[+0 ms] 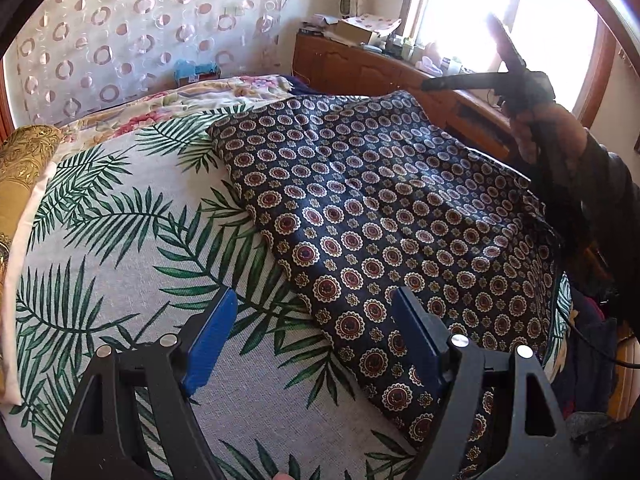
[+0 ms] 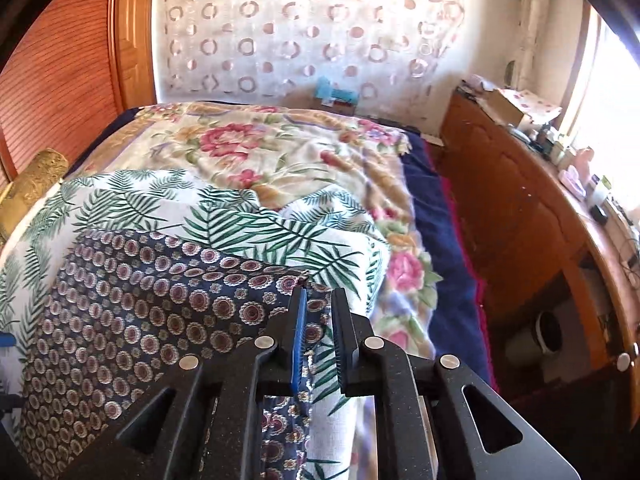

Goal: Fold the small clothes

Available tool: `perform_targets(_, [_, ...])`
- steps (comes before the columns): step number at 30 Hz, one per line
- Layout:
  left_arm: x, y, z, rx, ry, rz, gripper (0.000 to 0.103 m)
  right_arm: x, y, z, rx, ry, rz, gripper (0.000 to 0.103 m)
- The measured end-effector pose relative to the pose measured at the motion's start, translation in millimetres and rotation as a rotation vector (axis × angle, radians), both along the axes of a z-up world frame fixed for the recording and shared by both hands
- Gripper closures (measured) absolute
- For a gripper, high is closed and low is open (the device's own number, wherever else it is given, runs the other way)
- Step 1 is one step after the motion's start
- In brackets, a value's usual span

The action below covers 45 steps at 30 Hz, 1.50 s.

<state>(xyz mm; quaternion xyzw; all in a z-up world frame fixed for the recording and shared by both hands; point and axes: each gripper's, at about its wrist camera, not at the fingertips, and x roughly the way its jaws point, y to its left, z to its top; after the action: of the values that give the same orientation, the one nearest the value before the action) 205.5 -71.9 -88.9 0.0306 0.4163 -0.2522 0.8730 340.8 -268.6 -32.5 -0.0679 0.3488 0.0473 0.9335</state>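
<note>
A dark navy garment with red-and-cream medallions (image 1: 384, 216) lies spread flat on a white palm-leaf sheet (image 1: 120, 240) on the bed. My left gripper (image 1: 312, 332) is open and empty, hovering above the garment's near left edge. The right gripper (image 1: 516, 68) shows at the upper right of the left wrist view, raised above the garment's far right side. In the right wrist view the right gripper (image 2: 320, 320) has its jaws narrowly apart over the garment's (image 2: 140, 312) corner edge, with nothing clamped between the pads.
A floral blanket (image 2: 280, 152) covers the far part of the bed. A gold bolster (image 1: 20, 168) lies at the left edge. A wooden cabinet (image 2: 520, 208) with clutter stands along the window side. A patterned curtain (image 1: 140, 32) hangs behind the bed.
</note>
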Motion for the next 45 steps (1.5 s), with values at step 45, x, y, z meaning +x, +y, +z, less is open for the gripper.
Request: perform_targets(45, [-67.4,-16.6,25.2,0.044,-0.092,0.01,0.0,-235.3,-12.7,-33.9,0.128,-0.028,0.014,0.056])
